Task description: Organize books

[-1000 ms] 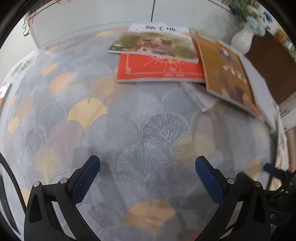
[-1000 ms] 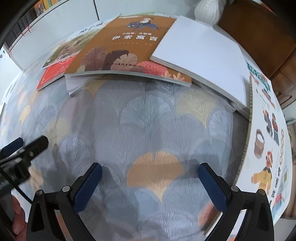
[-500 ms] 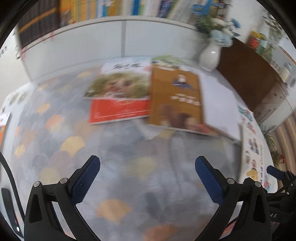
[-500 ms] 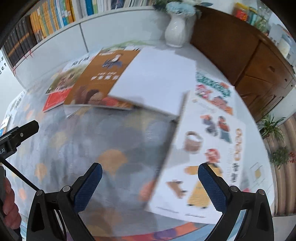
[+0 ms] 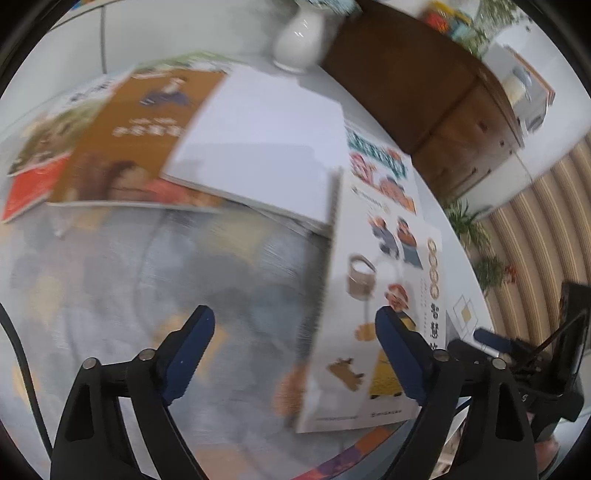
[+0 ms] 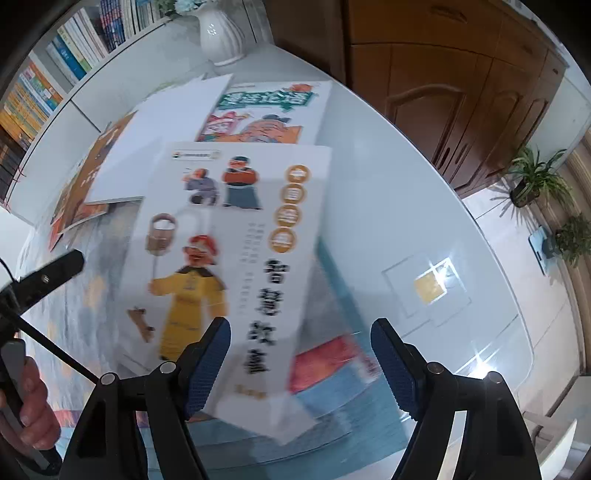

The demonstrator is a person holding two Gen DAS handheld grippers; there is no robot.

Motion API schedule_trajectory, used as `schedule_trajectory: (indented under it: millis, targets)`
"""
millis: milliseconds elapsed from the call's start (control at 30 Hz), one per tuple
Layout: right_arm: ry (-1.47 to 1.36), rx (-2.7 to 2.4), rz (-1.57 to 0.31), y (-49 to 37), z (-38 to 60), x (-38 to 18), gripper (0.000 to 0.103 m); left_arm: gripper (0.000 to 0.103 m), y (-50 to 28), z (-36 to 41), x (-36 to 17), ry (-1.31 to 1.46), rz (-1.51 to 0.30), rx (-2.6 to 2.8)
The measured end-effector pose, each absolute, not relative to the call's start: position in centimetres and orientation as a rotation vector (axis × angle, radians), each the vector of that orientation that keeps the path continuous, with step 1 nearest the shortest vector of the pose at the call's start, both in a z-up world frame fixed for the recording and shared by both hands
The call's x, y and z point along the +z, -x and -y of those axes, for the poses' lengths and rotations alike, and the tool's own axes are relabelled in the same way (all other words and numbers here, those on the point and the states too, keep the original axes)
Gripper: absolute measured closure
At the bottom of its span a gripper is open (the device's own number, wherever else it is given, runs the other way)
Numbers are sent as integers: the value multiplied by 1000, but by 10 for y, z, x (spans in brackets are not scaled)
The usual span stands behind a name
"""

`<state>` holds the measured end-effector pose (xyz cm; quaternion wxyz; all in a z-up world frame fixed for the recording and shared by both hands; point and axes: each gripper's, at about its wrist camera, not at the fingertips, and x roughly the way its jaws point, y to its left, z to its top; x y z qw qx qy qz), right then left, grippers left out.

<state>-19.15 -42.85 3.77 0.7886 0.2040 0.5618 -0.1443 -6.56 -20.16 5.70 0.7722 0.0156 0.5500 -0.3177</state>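
Two grippers: left gripper (image 5: 295,339) and right gripper (image 6: 301,350), jaws just narrowing, both spread, nothing pinched. White illustrated storybook with yellow-robed figure (image 6: 221,258) flat under right gripper, overhanging teal book stack (image 6: 332,413). Ahead-left: plain white book (image 5: 266,147), brown-cover book (image 5: 136,140), red book (image 5: 26,188). White glossy table (image 6: 424,221), white ceramic vase (image 6: 221,33), brown wooden cabinet (image 6: 443,74); bare tabletop to right.

Left tongs (image 5: 295,332) closing, empty, over white picture book (image 5: 373,258).
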Motion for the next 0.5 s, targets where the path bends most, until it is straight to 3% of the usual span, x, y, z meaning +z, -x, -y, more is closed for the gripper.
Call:
schedule_trajectory:
  millis: [67, 333, 467, 500]
  targets:
    - [-408, -287, -1206, 191, 432, 37, 26, 30, 70, 209, 48, -24, -1228, -691]
    - [-350, -213, -1212, 178, 432, 28, 27, 36, 81, 211, 31, 26, -1291, -703]
    - [-411, -179, -1255, 179, 435, 14, 42, 42, 86, 213, 28, 5, -1283, -709]
    - [-437, -166, -1262, 179, 435, 11, 44, 47, 86, 214, 28, 12, -1283, -721]
